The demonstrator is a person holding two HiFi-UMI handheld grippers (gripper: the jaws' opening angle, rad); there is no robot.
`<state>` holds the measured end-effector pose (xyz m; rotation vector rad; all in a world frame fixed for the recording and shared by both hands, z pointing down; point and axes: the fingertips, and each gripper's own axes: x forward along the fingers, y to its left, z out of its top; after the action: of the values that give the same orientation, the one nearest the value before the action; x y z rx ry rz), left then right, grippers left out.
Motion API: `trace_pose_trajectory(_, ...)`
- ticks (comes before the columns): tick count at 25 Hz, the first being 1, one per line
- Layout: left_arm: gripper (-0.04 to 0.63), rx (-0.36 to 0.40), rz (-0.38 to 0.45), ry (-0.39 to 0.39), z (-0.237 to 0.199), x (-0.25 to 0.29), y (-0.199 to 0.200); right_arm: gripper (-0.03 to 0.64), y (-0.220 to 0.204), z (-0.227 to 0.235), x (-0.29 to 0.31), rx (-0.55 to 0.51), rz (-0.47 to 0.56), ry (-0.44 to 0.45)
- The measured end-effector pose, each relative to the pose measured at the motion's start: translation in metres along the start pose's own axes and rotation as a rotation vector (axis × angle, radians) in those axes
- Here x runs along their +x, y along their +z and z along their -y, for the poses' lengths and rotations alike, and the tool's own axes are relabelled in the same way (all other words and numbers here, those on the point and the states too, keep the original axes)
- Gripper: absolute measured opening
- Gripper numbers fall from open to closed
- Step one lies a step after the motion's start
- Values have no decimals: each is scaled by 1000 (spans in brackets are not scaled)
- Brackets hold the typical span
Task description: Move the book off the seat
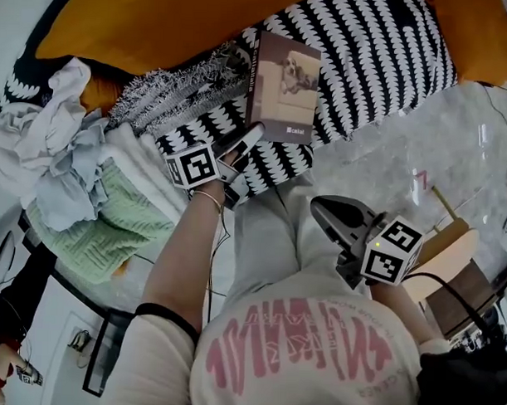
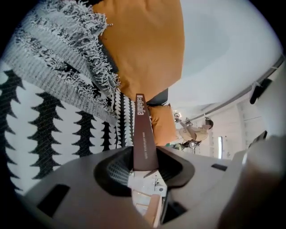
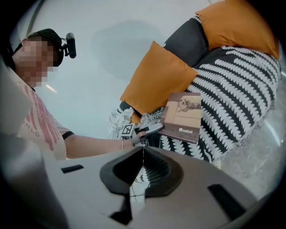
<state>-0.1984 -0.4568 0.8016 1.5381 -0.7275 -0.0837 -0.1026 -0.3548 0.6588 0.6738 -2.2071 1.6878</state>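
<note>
A brown book (image 1: pixel 284 86) with a picture of a dog on a sofa on its cover is held a little above the black-and-white patterned seat (image 1: pixel 383 53). My left gripper (image 1: pixel 254 133) is shut on its near lower corner. Its jaws have just been closing on the book. In the left gripper view the book's spine (image 2: pixel 144 134) runs up from between the jaws. My right gripper (image 1: pixel 326 210) hangs in front of the person's body, away from the seat, its jaws together with nothing between them. The right gripper view shows the book (image 3: pixel 183 116) and the left gripper (image 3: pixel 154 129) holding it.
A fringed grey throw (image 1: pixel 170 87) lies left of the book, orange cushions (image 1: pixel 160 20) behind it. Crumpled cloths (image 1: pixel 60 141) and a green towel (image 1: pixel 103 225) are piled at the left. A marble table (image 1: pixel 421 153) stands right of the seat, a wooden piece (image 1: pixel 442 258) below it.
</note>
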Motion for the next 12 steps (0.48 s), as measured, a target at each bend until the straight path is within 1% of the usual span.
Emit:
trace_pose_trajectory(5,156,-48,92,-31,22,-26,4,11,-4,-22,-1,-28,0,19)
trace_pose_trajectory(6,156,-69,108,-47,28,-32,4,11,-5,-25,-1,-38,6,23)
trace_pose_trajectory(8,156,-141,141,-92,41,-40,1,11,-3,-33,0,-62,18,32)
trace_pose_trajectory(9,156,-144,147,-103,45,-45,1,11,-2,-36,1,-75,22,36)
trace_pose_trajectory(10,156,-125,148,-105,48,-51,0,11,-1,-41,1,-88,26,41)
trace_pose_trajectory(11,156,-124,151,-110,52,-57,0,11,1,-45,2,-100,31,45)
trace_pose_trajectory(12,156,-149,161,-123,58,-62,-1,11,3,-49,3,-111,37,49)
